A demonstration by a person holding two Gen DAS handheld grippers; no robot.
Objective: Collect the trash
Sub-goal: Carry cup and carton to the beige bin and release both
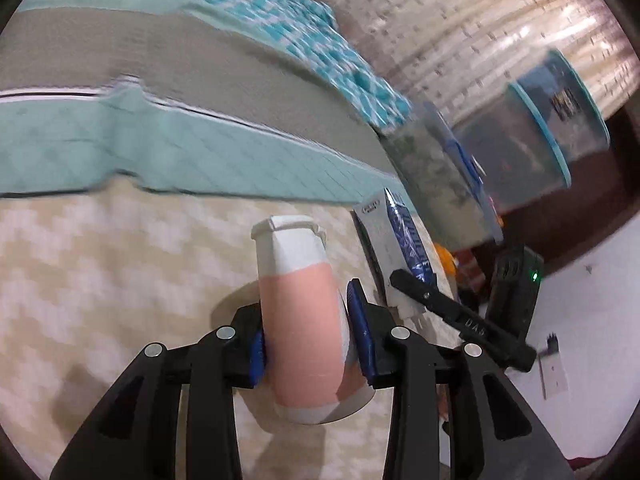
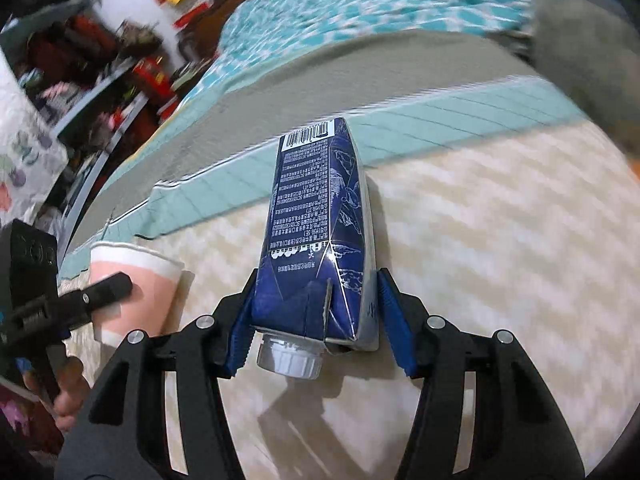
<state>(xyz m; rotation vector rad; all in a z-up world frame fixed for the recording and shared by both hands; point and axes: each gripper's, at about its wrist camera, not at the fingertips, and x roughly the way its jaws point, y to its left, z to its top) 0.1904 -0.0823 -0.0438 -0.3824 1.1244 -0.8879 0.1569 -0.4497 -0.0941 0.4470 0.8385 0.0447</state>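
Note:
A pink and white paper cup lies sideways between the blue pads of my left gripper, which is shut on it just above the bed. In the right wrist view the same cup shows at the lower left, with one left finger across it. A dark blue drink carton with a grey screw cap points away from the camera. My right gripper is shut on the carton's cap end. In the left wrist view the carton hangs just right of the cup.
Both grippers are over a cream zigzag bedspread. Behind it lie a teal quilted band and a turquoise patterned blanket. A blurred clear container with a teal rim is off the bed's right edge. Cluttered shelves stand to the left.

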